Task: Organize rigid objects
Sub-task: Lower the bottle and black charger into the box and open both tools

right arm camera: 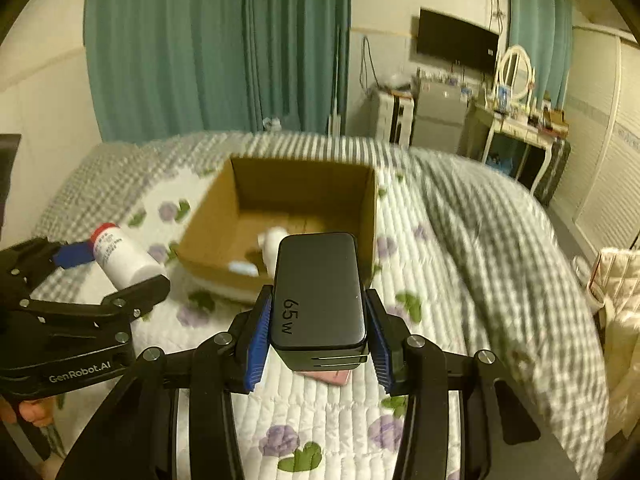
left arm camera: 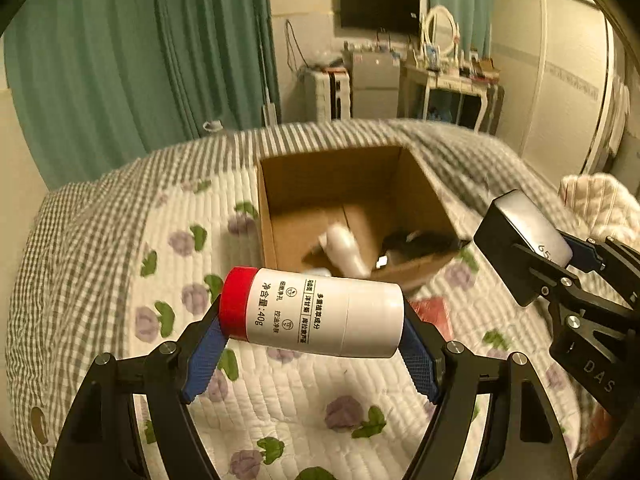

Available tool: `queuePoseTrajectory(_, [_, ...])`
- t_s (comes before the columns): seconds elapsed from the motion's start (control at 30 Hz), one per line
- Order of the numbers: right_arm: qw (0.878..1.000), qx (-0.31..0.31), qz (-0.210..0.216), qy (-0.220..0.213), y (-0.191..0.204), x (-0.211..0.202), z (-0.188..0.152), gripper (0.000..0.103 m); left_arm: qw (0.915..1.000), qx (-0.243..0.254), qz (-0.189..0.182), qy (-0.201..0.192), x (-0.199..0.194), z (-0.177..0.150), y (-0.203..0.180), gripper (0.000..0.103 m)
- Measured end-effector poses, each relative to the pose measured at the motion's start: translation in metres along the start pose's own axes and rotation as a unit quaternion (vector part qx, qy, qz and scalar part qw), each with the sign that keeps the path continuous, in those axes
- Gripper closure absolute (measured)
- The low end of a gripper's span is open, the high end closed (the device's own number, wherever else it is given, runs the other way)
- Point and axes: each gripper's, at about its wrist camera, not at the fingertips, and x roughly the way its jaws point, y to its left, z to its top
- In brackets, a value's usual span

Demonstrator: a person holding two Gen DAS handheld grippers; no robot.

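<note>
My left gripper is shut on a white tube with a red cap, held sideways above the quilt, short of the open cardboard box. It also shows in the right wrist view. My right gripper is shut on a black 65W charger, held above the bed just before the box. In the left wrist view the charger is at the right. Inside the box lie a white bottle and a dark object.
The box sits on a floral quilt with a grey checked blanket behind and to the right. A pink flat item lies on the quilt under the charger. Green curtains, a dresser and a wardrobe stand beyond the bed.
</note>
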Motion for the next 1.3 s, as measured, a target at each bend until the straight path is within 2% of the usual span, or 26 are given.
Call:
queuePoseTrajectory(0.23, [0.998,-0.030,0.003,-0.051,0.007,-0.028,0.048,0.061,0.9993,-0.014,0.011,-0.032,-0.009,0.034,0.005,0.024])
queuePoseTrajectory(0.4, [0.997,-0.035,0.021,-0.070,0.006,-0.021,0.083,0.062,0.9978,-0.030,0.022,-0.055,0.001,0.057,0.013,0.024])
queuePoseTrajectory(0.67, [0.997,-0.039,0.035,-0.052,0.004,0.045,0.110,0.062,0.9984,-0.038,0.030,-0.029,0.061,0.070,0.017,0.024])
queuePoseTrajectory(0.93, [0.999,-0.032,0.042,-0.014,-0.017,0.131,0.115,0.062,0.9994,-0.021,0.019,0.021,0.143,0.067,0.007,0.024])
queuePoseTrajectory(1.13, [0.998,-0.028,0.045,0.025,-0.038,0.189,0.110,0.062,0.9991,-0.006,0.010,0.041,0.180,0.067,-0.007,0.024])
queuePoseTrajectory(1.3, [0.997,-0.042,0.047,0.041,-0.044,0.212,0.105,0.062,0.9985,0.002,0.012,0.054,0.196,0.066,-0.013,0.023])
